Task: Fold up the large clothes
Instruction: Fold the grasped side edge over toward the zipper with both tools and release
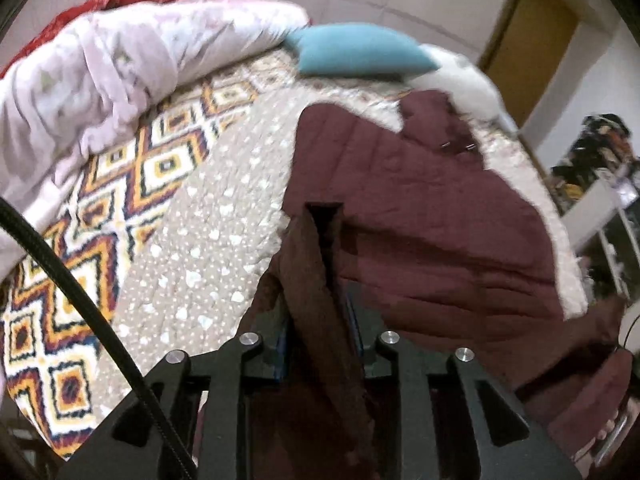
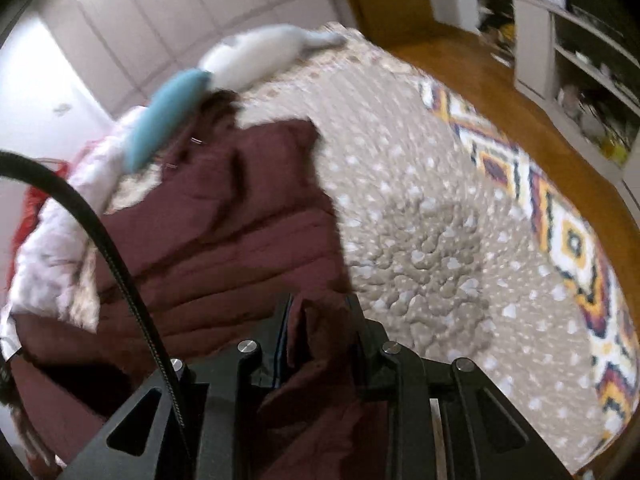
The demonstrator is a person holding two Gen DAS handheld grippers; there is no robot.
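Note:
A large maroon quilted garment [image 1: 420,208] lies spread on the bed's beige heart-print cover [image 1: 224,216]. My left gripper [image 1: 320,216] is shut on a fold of the garment's near left edge, and the cloth runs back between the fingers. In the right wrist view the same garment [image 2: 224,232] lies on the left of the cover [image 2: 420,208]. My right gripper [image 2: 320,304] is shut on a bunched fold of its near right edge. Both grips sit a little above the bed.
A teal pillow [image 1: 360,52] and a white furry shape [image 1: 468,76] lie at the bed's far end, a pink-white duvet [image 1: 100,92] along the left. A diamond-pattern blanket [image 2: 560,232] borders the cover. Wood floor [image 2: 480,76] and white shelves [image 2: 576,52] are to the right.

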